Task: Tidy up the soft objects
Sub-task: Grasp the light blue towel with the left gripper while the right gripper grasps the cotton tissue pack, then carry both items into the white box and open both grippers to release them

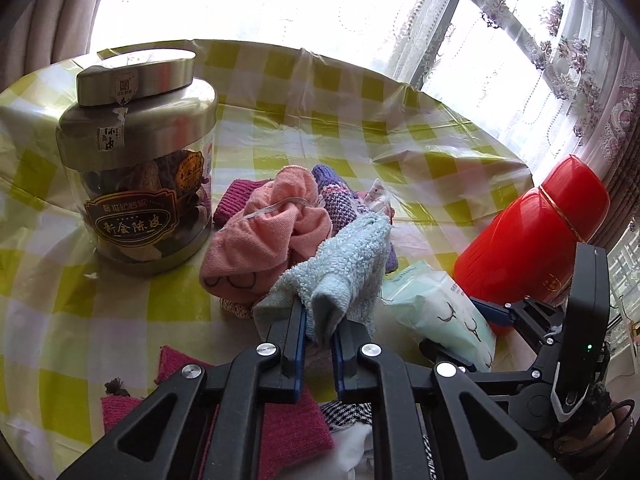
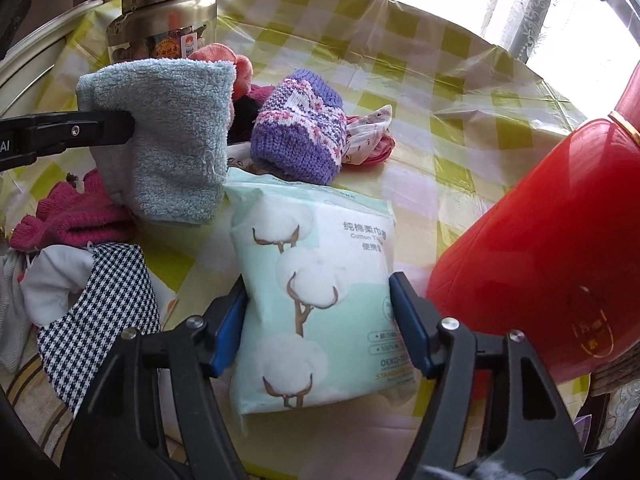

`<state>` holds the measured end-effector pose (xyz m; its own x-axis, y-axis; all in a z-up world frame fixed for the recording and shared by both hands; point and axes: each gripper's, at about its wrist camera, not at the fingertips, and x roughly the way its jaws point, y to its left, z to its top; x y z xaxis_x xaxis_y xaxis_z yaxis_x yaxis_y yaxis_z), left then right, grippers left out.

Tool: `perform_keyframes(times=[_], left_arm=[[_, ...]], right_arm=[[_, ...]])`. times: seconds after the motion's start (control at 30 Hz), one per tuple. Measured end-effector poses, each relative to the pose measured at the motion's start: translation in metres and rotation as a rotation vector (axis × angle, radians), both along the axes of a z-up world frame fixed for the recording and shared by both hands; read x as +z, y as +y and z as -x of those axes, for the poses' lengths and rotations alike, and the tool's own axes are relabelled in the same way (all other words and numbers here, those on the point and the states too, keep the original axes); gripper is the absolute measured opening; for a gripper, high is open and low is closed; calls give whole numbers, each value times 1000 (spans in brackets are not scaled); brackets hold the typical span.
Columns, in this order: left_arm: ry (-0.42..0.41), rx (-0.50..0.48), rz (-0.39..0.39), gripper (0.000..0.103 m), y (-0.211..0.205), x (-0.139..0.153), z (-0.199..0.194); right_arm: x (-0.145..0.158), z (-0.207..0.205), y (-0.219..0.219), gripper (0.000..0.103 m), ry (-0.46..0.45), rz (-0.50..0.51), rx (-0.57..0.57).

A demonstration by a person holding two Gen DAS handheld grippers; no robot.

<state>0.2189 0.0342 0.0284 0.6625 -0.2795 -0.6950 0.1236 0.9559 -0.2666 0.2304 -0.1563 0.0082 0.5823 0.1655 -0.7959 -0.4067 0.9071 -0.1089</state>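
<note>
Both grippers grip soft items over the yellow-checked tablecloth (image 1: 120,300).

The left gripper (image 1: 318,330), at the bottom centre of its view, has its jaws pinched narrowly on a fold of the light blue towel (image 1: 344,268), which hangs raised above the table. In the right wrist view, the right gripper (image 2: 320,320) clamps the pale green cotton tissue pack (image 2: 316,280) at lower centre, its blue pads (image 2: 228,328) pressing the pack's sides. Behind lie a pink cloth (image 1: 260,236), a purple knit hat (image 2: 300,132), and magenta knitwear (image 2: 76,216) at left. A jar (image 1: 140,160) stands upper left, a red container (image 2: 540,260) at right.
</note>
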Motion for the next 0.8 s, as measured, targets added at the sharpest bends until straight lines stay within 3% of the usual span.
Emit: perform_keyframes(times=[0.5, 0.8], left_arm=[[-105, 0, 63, 11, -11, 34, 46], [-136, -58, 65, 11, -46, 52, 76]], right_arm=[[49, 64, -44, 70, -40, -81, -47], [70, 105, -93, 70, -63, -105, -116]])
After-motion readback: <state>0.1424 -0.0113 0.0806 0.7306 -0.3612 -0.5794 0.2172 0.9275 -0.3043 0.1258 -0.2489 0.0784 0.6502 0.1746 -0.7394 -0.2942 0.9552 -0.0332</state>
